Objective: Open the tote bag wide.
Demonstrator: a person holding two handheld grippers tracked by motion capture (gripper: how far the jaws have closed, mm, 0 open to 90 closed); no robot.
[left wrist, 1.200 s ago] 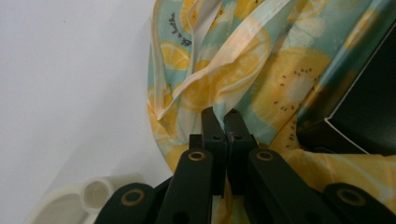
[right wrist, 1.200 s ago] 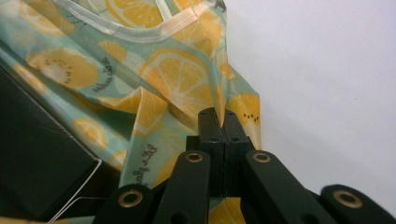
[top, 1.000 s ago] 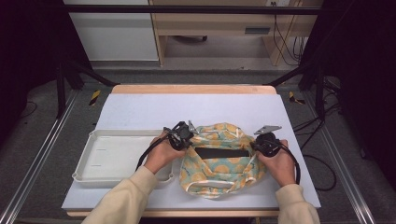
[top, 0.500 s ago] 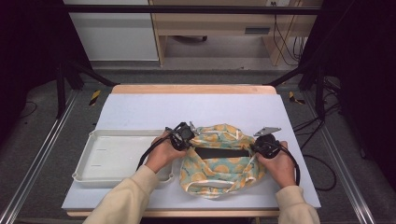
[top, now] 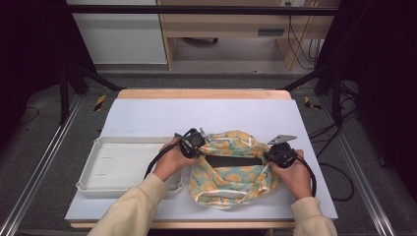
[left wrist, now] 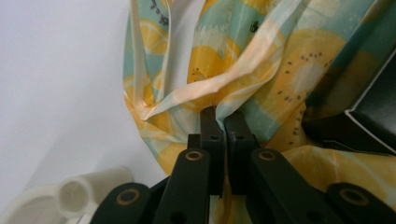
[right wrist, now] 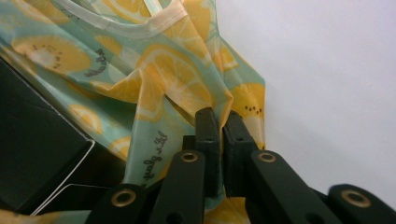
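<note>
Nothing has changed in the last second: left claw [left wrist: 224, 122] and right claw [right wrist: 219, 122] stay clamped on the fruit-print bag's [top: 231, 169] rim, holding its mouth wide around the black box [top: 233, 161].

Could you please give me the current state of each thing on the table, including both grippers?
Fruit-print bag: lying on the table, mouth held open, a black box inside.
Left gripper: shut on the bag's left rim.
Right gripper: shut on the bag's right rim.
White tray: flat on the table left of the bag, nothing in it.
</note>
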